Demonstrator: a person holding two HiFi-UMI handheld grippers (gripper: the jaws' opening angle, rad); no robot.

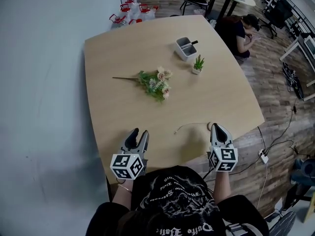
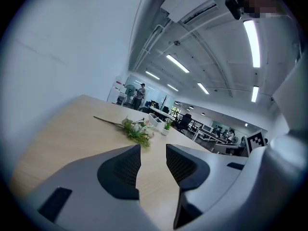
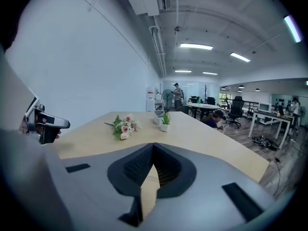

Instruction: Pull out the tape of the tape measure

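Observation:
I see no tape measure case in any view. A thin pale strip (image 1: 189,125) lies curved on the wooden table (image 1: 113,107), and its right end comes close to my right gripper (image 1: 216,127). That gripper is shut: in the right gripper view (image 3: 153,146) its dark pads meet at the tips and nothing shows between them. Whether it touches the strip I cannot tell. My left gripper (image 1: 138,133) rests over the table's near edge on the left. It stands open, with a bare gap between its pads in the left gripper view (image 2: 153,150).
A bunch of artificial flowers (image 1: 155,82) lies mid-table. Behind it stand a grey pen holder (image 1: 185,48) and a small potted plant (image 1: 198,64). A person (image 1: 241,33) sits past the table's far right corner. Red-lidded containers (image 1: 133,11) stand on the floor, and cables with a power strip (image 1: 263,156) lie at the right.

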